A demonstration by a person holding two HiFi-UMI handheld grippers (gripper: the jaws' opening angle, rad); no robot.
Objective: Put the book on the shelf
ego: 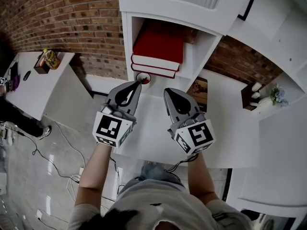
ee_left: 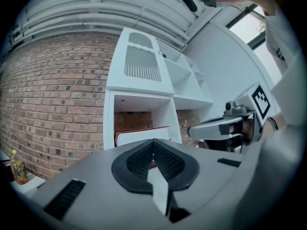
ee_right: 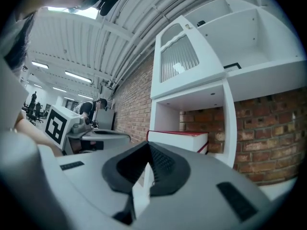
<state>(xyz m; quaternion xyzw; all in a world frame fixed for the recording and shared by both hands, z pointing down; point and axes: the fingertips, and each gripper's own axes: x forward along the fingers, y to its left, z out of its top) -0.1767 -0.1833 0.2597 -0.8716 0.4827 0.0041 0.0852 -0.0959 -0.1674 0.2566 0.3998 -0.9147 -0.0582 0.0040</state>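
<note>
The left hand-held gripper (ego: 136,84) and the right hand-held gripper (ego: 168,92) sit side by side at the centre of the head view. Each has its jaws pressed together on nothing, and both hang over the white surface (ego: 152,128), pointing toward the shelf (ego: 126,37) at the top centre. The red book (ego: 159,44) lies flat on a small stack in the shelf's open lower compartment, with a small red-rimmed cup (ego: 143,78) just below it by the left tips, and a brick wall (ego: 72,18) fills the upper left.
</note>
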